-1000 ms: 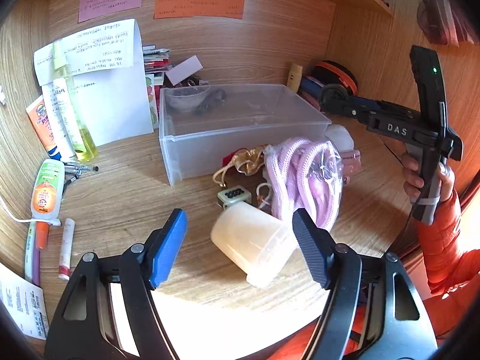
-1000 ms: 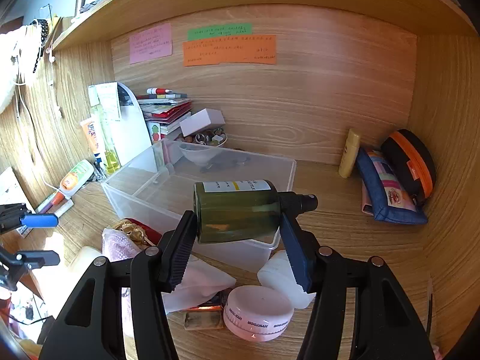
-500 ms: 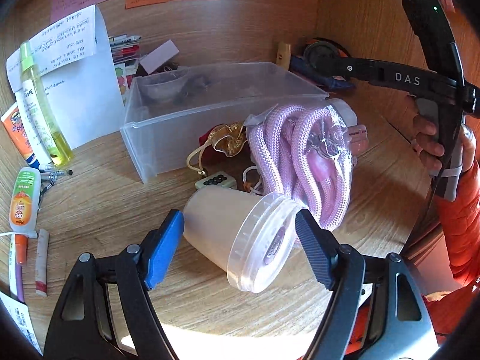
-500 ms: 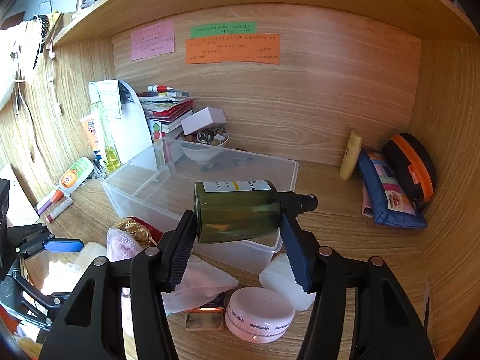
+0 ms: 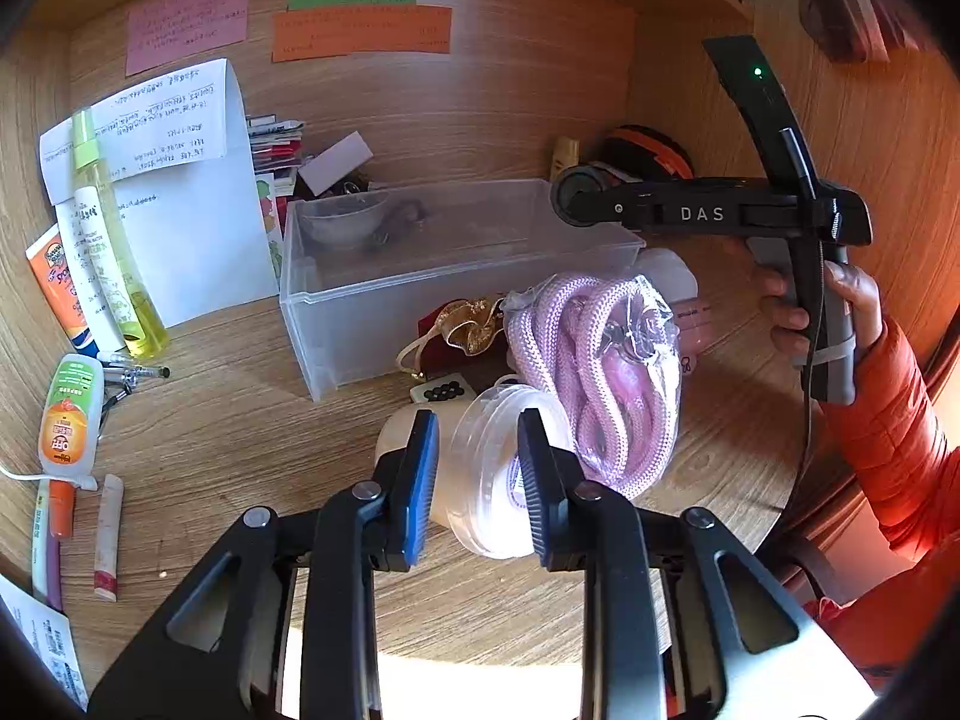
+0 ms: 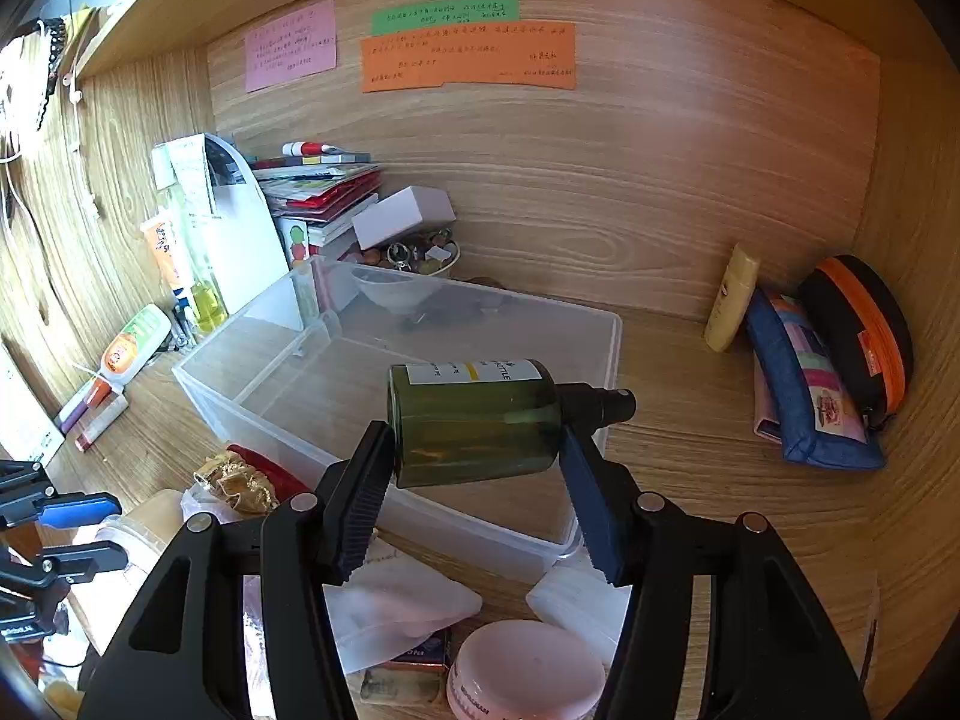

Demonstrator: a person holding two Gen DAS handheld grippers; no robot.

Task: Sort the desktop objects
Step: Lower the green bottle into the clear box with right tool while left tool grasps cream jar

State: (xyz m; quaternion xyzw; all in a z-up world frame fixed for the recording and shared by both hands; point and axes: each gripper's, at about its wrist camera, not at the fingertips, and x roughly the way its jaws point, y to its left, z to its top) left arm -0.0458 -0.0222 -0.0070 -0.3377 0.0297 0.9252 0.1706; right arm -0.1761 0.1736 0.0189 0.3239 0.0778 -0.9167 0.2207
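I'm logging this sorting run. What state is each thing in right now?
Left tongs: closing around the cup's rim.
Cup: on its side on the desk.
Right tongs: clamped on the green bottle.
Green bottle: sideways, capped, held over the bin.
Bin: open, nearly empty.
Yellow bottle: upright.

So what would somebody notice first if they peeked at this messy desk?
Probably the dark green plastic spray bottle, held sideways in the right tool above the clear plastic storage box. Next, the bagged coil of fat pink rope on the wooden desk, right beside the milky plastic cup that the left tool is closing on.
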